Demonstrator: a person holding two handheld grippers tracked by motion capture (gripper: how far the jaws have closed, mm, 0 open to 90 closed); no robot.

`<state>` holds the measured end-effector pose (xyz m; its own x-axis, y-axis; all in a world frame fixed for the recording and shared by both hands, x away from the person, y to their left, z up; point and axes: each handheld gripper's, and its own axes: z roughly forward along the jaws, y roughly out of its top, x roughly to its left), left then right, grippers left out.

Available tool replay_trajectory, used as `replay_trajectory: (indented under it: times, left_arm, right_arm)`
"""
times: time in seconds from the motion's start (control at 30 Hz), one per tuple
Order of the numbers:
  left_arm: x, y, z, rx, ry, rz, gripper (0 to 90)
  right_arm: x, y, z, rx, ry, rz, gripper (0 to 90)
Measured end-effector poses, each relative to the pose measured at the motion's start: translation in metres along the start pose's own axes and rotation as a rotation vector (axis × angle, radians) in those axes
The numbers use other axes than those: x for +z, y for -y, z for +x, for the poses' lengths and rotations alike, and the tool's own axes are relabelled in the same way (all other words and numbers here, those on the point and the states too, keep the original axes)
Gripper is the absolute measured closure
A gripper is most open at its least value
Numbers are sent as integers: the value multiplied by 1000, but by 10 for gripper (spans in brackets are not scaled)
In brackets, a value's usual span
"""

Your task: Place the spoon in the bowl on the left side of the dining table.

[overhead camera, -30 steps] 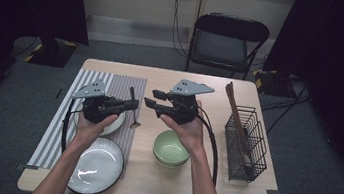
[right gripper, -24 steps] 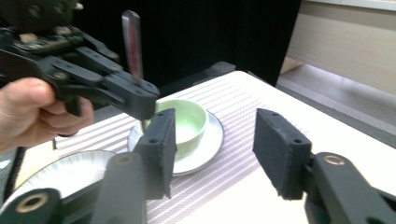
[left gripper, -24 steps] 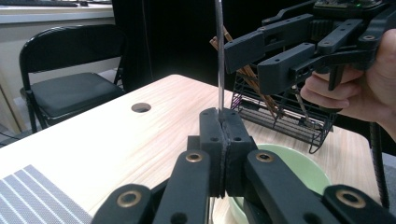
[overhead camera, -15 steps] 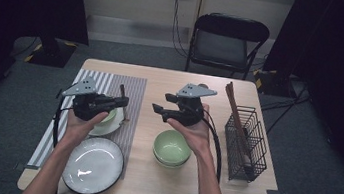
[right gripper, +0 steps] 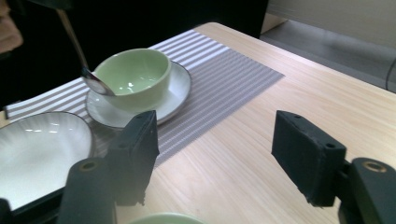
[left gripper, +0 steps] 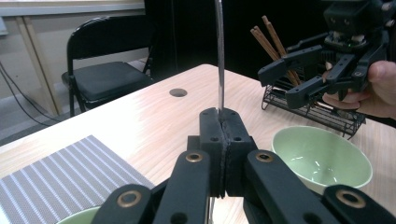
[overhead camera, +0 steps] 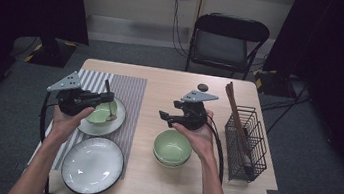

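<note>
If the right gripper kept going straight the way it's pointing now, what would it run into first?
Probably the small green bowl on its saucer on the striped mat. The right gripper, jaws just opened and empty, aims leftward over bare tabletop toward it, though depth is uncertain.

No readable text or labels

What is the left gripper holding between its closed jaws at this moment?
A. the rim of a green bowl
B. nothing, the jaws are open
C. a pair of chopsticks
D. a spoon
D. In the left gripper view the left gripper is shut on a thin metal handle, and the right gripper view shows this spoon hanging with its head beside the green bowl on the saucer.
</note>
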<state>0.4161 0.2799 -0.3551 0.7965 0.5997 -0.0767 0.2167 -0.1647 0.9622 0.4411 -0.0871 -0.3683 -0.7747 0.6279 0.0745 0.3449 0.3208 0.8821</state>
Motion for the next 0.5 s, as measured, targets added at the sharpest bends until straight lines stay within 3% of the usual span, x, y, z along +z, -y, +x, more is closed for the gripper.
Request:
replay_trajectory:
  times: [0.17,0.5]
  left_arm:
    - [-3,5,7,5,-36,28,897]
    - [-6,11,13,0,-29,29,896]
  right_arm:
    - [0,8,-12,21,9,30,258]
    - [3,31,-36,72,73,67,242]
